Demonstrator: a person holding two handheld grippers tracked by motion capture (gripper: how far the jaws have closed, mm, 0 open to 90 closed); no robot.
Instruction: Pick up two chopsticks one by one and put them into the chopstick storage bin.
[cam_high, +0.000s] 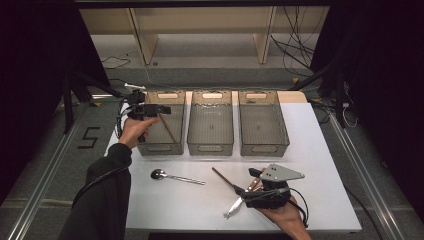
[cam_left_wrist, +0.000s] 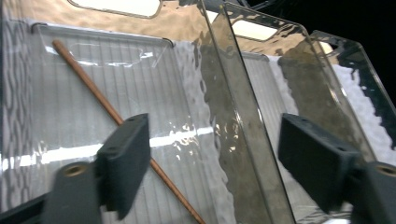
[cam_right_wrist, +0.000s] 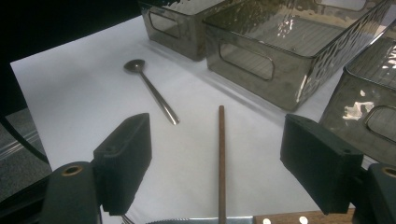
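Observation:
My left gripper (cam_high: 152, 110) (cam_left_wrist: 212, 123) hangs over the left smoked-plastic bin (cam_high: 161, 148) (cam_left_wrist: 219, 93), its jaws wide open with nothing between them. A brown chopstick (cam_high: 167, 128) (cam_left_wrist: 93, 91) lies slanted on that bin's floor below the jaws. Near the table's front edge, my right gripper (cam_high: 252, 181) (cam_right_wrist: 215, 126) stands open. A second brown chopstick (cam_high: 222, 179) (cam_right_wrist: 221, 158) lies on the white surface between its jaws, untouched. A knife with a wooden handle (cam_high: 234, 206) (cam_right_wrist: 299, 218) lies under the right gripper.
A metal spoon (cam_high: 175, 176) (cam_right_wrist: 152, 88) rests on the white tabletop (cam_high: 325, 165) left of the second chopstick. Two more bins, middle (cam_high: 210, 148) (cam_right_wrist: 261, 60) and right (cam_high: 264, 148) (cam_right_wrist: 369, 102), stand in a row beside the left one. Cables trail on the floor beyond.

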